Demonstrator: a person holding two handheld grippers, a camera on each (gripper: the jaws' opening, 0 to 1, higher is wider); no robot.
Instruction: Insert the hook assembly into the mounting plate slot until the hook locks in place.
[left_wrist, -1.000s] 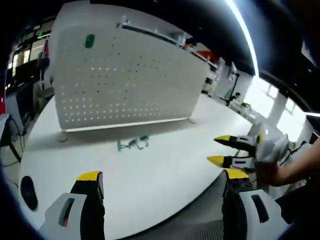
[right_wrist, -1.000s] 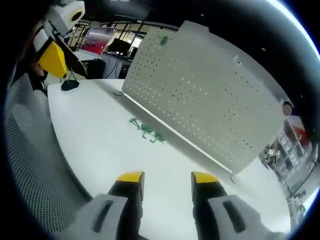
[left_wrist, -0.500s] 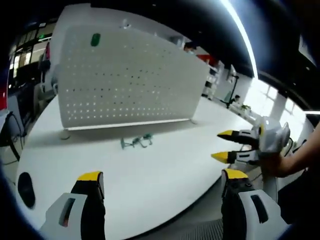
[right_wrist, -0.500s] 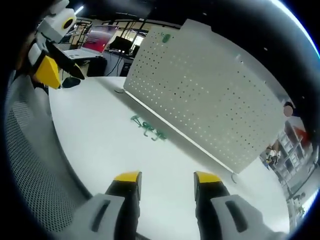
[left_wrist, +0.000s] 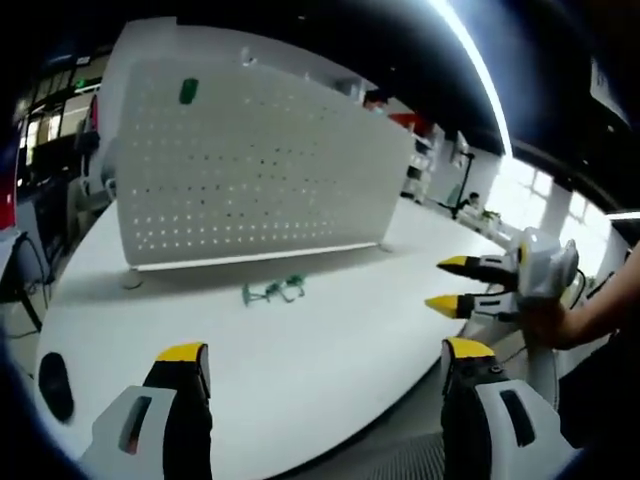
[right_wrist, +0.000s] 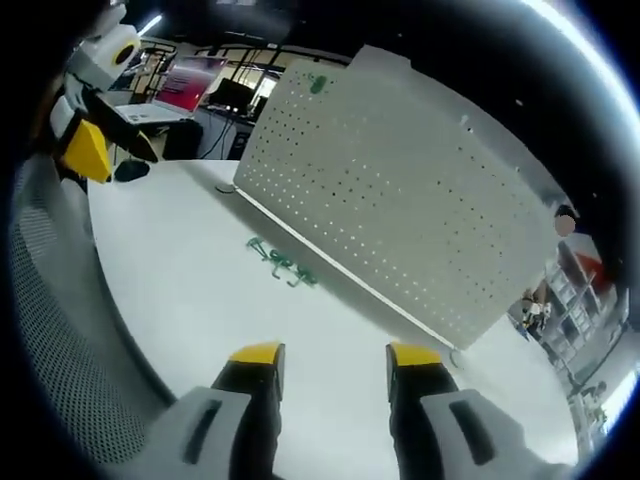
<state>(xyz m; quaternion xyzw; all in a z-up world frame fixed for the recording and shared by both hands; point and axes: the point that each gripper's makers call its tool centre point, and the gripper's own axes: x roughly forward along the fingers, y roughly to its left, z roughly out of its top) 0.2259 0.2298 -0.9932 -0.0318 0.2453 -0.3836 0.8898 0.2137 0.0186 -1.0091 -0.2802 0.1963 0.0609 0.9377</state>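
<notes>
A white perforated mounting plate stands upright across the far side of a white table. Small green hooks lie on the table in front of its lower edge. One green piece sits near the plate's top corner. My left gripper hovers open over the near table edge with nothing between its yellow-tipped fingers. My right gripper is open and empty too; it also appears at the right of the left gripper view. The left gripper shows at the right gripper view's upper left.
A dark round object lies near the table's left edge. A laptop with a pink screen stands on a desk behind. A mesh chair back is at the lower left. Office shelving is beyond the plate.
Both views drifted slightly as the hands moved; the right gripper sits a little lower and nearer in the left gripper view. The hooks and plate have not moved.
</notes>
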